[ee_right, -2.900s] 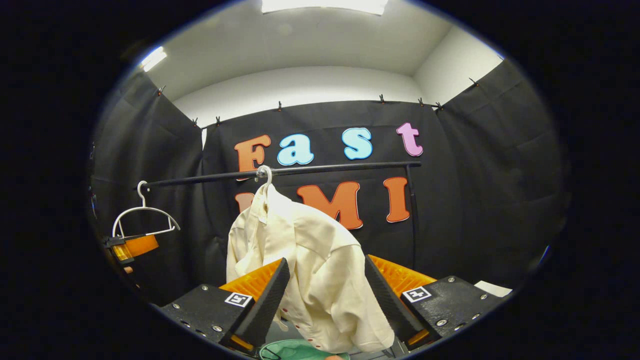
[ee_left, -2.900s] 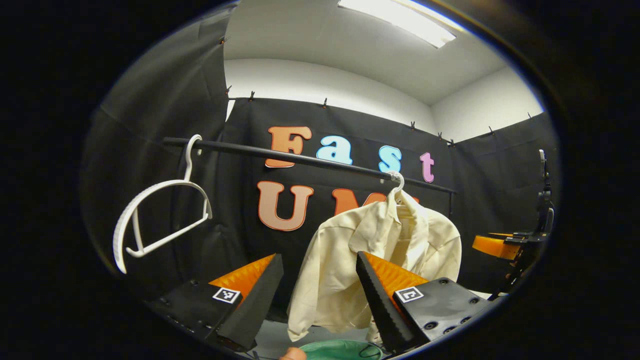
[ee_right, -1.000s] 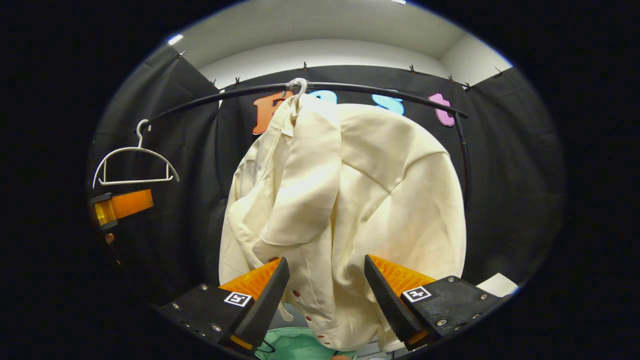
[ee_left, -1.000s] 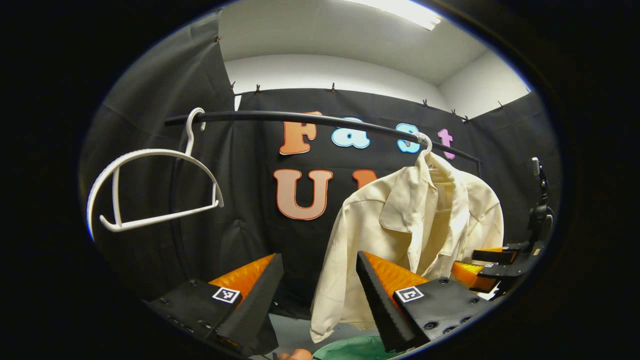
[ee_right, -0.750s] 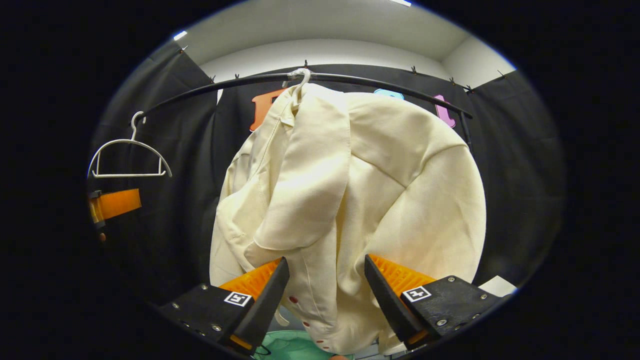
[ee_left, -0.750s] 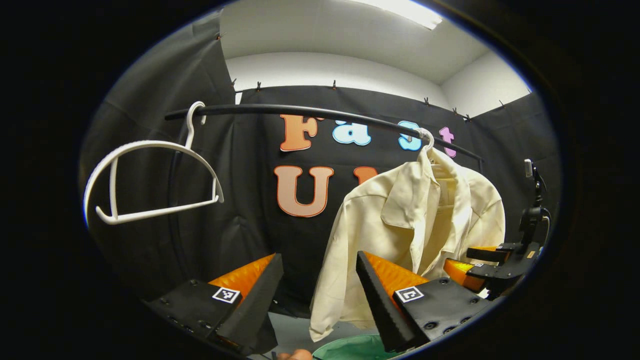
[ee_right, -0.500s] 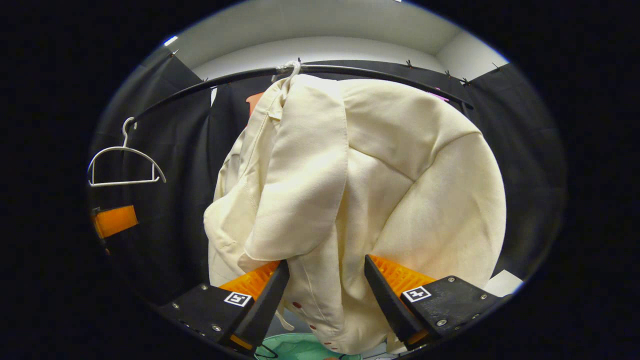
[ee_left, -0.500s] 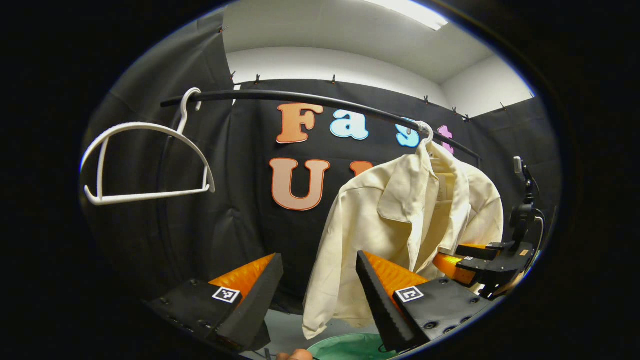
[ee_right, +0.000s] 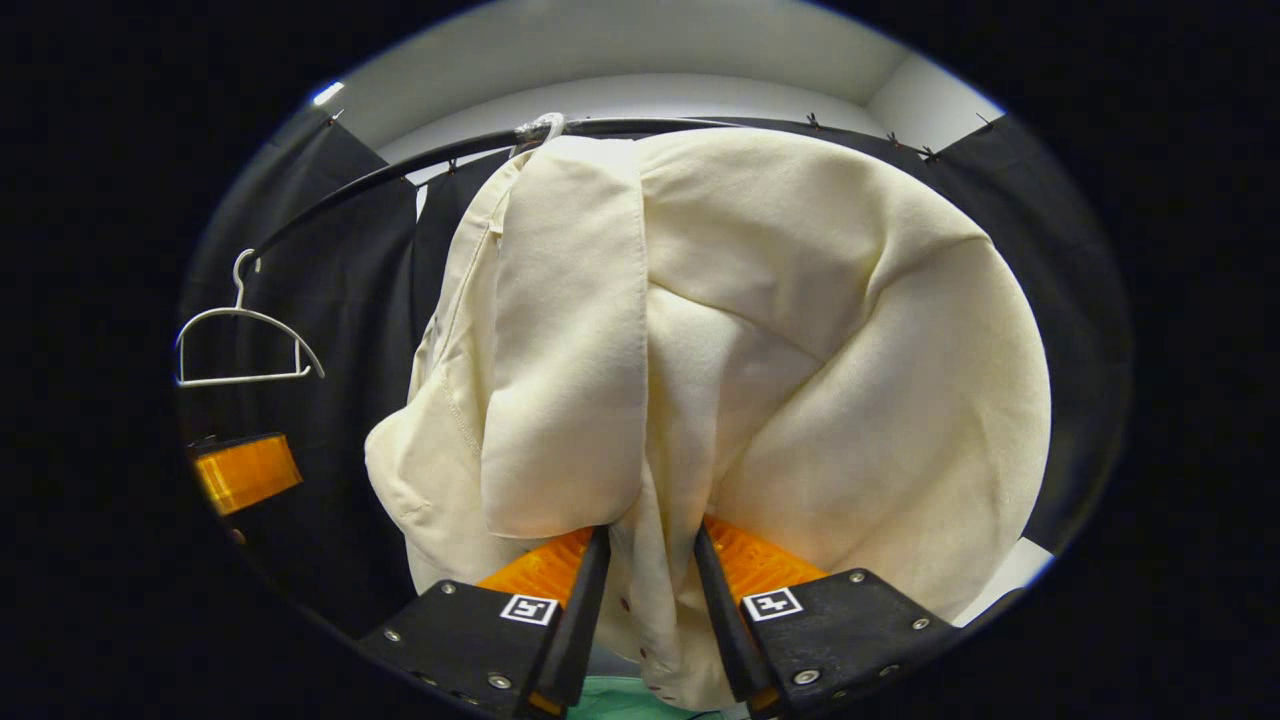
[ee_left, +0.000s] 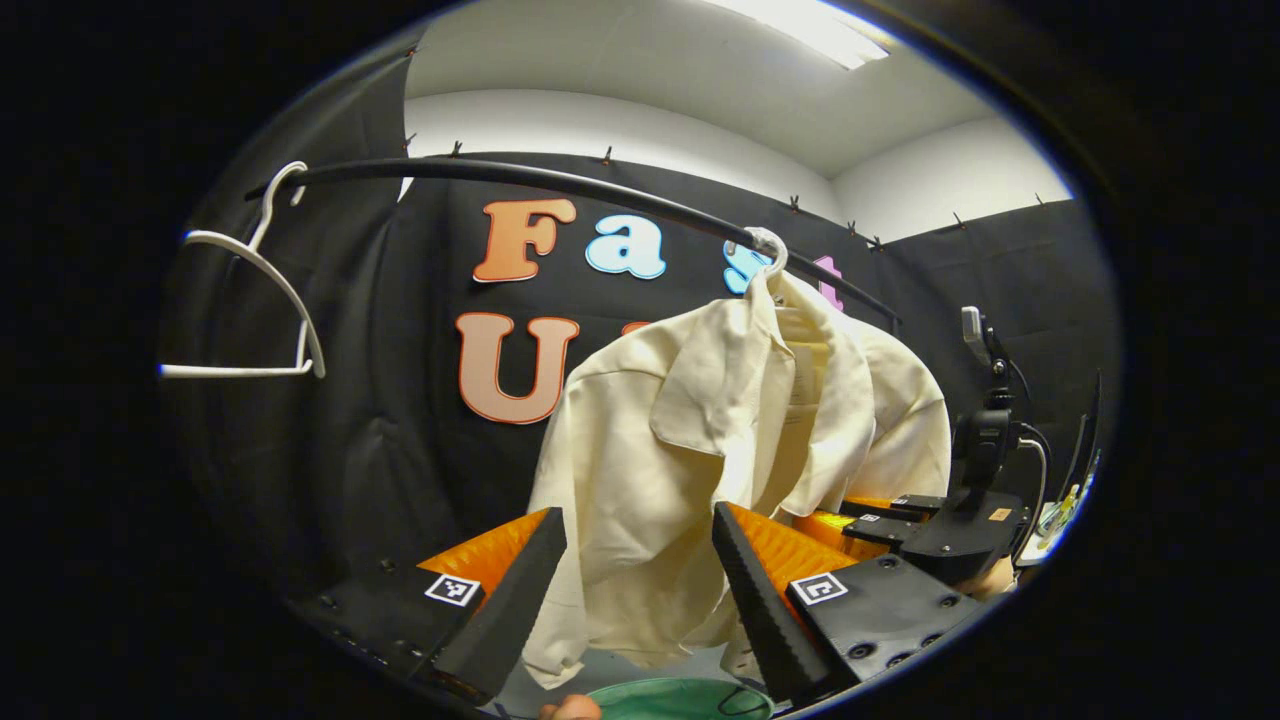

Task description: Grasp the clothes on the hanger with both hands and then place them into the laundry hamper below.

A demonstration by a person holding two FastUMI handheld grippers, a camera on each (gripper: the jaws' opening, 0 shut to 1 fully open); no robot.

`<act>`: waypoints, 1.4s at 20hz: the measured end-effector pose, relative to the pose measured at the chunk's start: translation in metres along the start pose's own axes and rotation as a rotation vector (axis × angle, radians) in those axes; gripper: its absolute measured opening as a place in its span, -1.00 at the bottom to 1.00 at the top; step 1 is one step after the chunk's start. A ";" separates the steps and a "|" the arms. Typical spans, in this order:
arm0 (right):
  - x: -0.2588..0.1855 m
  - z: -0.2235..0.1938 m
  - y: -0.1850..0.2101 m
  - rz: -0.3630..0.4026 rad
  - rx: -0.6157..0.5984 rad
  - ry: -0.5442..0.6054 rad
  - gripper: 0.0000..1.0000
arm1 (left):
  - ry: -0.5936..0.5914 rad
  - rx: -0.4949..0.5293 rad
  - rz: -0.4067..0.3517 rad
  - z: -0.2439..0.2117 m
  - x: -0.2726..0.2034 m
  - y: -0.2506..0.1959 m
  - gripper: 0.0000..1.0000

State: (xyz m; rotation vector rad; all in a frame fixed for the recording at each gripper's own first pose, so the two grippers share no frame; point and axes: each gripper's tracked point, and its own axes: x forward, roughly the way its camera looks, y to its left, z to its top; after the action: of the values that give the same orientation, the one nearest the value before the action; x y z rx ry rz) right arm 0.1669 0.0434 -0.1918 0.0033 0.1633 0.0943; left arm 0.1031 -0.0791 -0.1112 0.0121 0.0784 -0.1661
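Right tool [ee_right: 650, 590] has closed in on the shirt [ee_right: 760, 330] beside an empty hanger [ee_right: 240, 345].

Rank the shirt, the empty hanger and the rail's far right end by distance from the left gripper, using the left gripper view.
1. Shirt: directly ahead, its cloth between the left gripper fingers.
2. Empty hanger: upper left, on the rail's near end.
3. Rail's far right end: behind the shirt, by the back wall.

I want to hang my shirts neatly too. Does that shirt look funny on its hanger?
Yes, a bit. The cream shirt hangs unbuttoned, bunched and lopsided from the black rail, collar flopped over. The right hand-held gripper has fabric between its narrowed fingers. The white hanger nearby is bare.
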 end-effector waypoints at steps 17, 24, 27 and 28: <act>-0.036 0.014 -0.005 0.075 -0.038 -0.058 -0.84 | 0.048 -0.006 0.014 -0.039 0.110 -0.037 0.76; -0.061 0.034 -0.003 0.092 -0.040 -0.084 -0.89 | 0.046 0.060 0.005 -0.038 0.106 -0.032 -0.64; -0.073 0.053 -0.007 0.077 -0.046 -0.116 -0.92 | 0.022 0.090 -0.016 -0.028 0.099 -0.035 -0.79; -0.081 0.060 -0.007 0.073 -0.044 -0.126 -0.92 | 0.018 0.091 -0.022 -0.024 0.095 -0.035 -0.80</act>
State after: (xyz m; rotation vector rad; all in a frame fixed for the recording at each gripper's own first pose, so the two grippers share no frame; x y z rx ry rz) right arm 0.0982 0.0293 -0.1194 -0.0291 0.0355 0.1704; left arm 0.1888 -0.1290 -0.1426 0.1040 0.0891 -0.1912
